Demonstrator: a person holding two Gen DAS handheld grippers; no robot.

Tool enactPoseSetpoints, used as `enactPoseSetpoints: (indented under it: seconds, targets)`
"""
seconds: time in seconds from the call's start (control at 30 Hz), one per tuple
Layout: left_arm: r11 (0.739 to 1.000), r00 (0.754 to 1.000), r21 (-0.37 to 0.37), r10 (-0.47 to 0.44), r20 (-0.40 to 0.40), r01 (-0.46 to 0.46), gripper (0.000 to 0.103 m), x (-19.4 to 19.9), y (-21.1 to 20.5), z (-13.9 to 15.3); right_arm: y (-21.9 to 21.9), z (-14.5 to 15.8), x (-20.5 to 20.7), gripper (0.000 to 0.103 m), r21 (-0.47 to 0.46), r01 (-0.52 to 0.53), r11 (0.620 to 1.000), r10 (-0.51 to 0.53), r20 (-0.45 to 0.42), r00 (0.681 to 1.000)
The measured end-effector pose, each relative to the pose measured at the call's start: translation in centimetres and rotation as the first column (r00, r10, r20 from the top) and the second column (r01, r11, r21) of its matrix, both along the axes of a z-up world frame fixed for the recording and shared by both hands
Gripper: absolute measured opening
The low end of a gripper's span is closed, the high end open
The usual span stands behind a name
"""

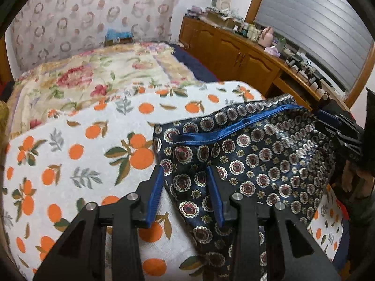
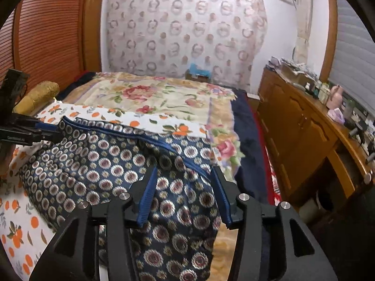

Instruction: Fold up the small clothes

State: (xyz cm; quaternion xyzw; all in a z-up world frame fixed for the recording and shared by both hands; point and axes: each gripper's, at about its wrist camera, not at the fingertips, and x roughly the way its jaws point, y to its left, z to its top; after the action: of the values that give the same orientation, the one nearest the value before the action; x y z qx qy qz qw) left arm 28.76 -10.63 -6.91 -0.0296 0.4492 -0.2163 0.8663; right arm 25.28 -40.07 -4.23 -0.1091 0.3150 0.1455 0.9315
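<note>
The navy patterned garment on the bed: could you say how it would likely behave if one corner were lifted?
The garment would probably drape limply, since it already lies in soft folds. Its sheen suggests a smooth weave that may slip between the pads. It looks thin, so likely light.

Soft, even indoor light; fisheye bending and dark vignette at edges; slight blur.

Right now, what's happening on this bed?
A person with two handheld grippers is folding a dark medallion-print garment with blue trim, lying on an orange-print cloth on the bed. The left gripper and right gripper hover over it with jaws apart, pressing on nothing.
</note>
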Motion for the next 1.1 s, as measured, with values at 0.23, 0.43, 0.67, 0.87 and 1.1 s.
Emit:
enactPoseSetpoints:
  seconds: [0.23,0.43,0.67,0.87,1.1]
  targets:
    - [1.000,1.000,0.007,0.013,0.002,-0.013,0.037,0.2,-0.3,-0.6,-0.5,-0.6,-0.3,0.048,0.025,-0.003,1.000,0.004,-0.017,1.000]
    - [0.998,0.999,-0.051,-0.026,0.020,0.027,0.001,-0.6,0.3,-0.2,-0.4,-0.8,-1.1,0.049,0.037,-0.007,0.999,0.007,-0.021,1.000]
    - [0.998,0.991,-0.067,0.019,0.129,-0.010,0.001,-3.6,3.3,3.6,0.4,0.1,-2.0,0.049,0.051,-0.023,0.998,0.024,-0.017,1.000]
    - [0.995,0.978,-0.038,0.096,0.185,-0.091,0.000,-5.0,8.5,5.1,3.1,0.7,-1.7,0.049,0.067,-0.074,0.995,0.075,-0.015,0.997]
    - [0.975,0.957,0.014,0.215,0.196,-0.223,0.001,-4.4,14.8,4.5,7.7,0.8,0.0,0.049,0.078,-0.168,0.983,0.170,-0.026,0.985]
